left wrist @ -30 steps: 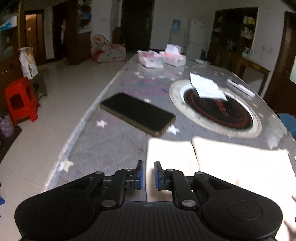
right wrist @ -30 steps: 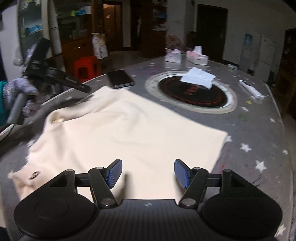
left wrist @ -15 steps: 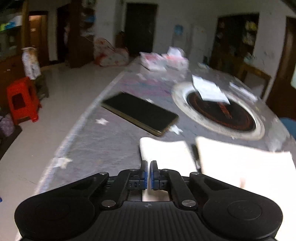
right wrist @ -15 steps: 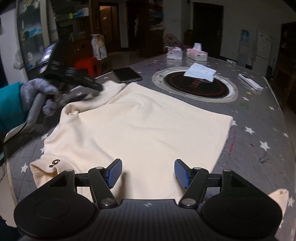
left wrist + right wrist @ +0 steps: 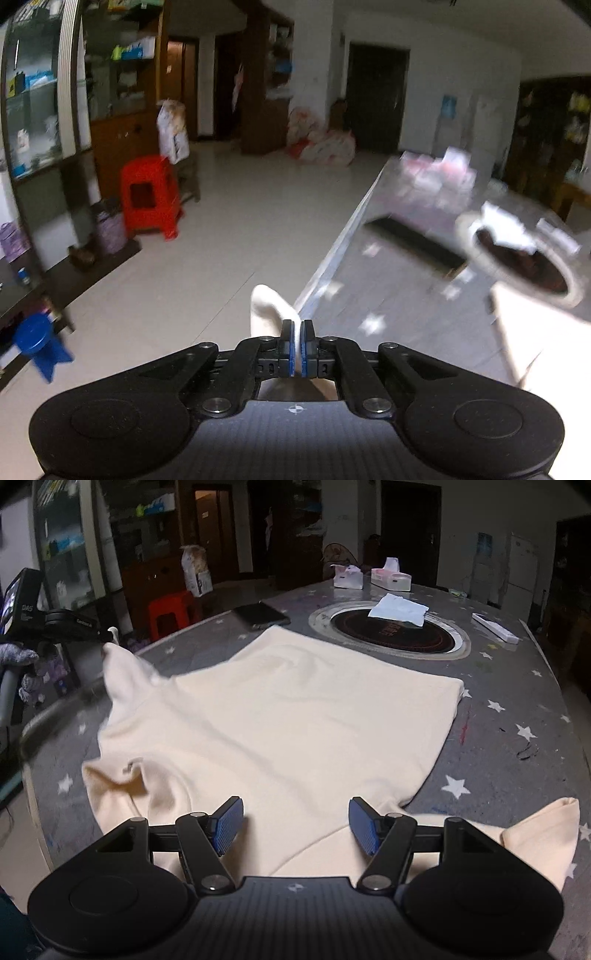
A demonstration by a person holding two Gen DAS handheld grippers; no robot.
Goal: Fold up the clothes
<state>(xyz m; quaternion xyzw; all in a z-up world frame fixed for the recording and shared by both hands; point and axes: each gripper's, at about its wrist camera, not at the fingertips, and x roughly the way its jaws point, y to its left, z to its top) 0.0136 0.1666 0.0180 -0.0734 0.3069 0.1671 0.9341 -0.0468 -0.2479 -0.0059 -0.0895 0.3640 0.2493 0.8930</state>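
A cream garment (image 5: pixel 295 716) lies spread on the grey star-patterned table (image 5: pixel 517 709). My left gripper (image 5: pixel 296 347) is shut on its left sleeve (image 5: pixel 271 310) and holds the sleeve lifted off the table's left edge; it also shows in the right wrist view (image 5: pixel 107 637) with the sleeve (image 5: pixel 122 668) pulled up and out. My right gripper (image 5: pixel 295 825) is open and empty, just above the garment's near edge. The other sleeve (image 5: pixel 543 834) lies at the near right.
A black phone (image 5: pixel 262 614) lies beyond the garment. A round hotplate (image 5: pixel 388 631) with white paper (image 5: pixel 399 609) sits mid-table. Two tissue boxes (image 5: pixel 369 578) and a white remote (image 5: pixel 495 627) are farther back. A red stool (image 5: pixel 149 195) stands on the floor left.
My left gripper closed on the sleeve, then lifted and swung it out to the left past the table edge. My right gripper stayed open and drew back a little.
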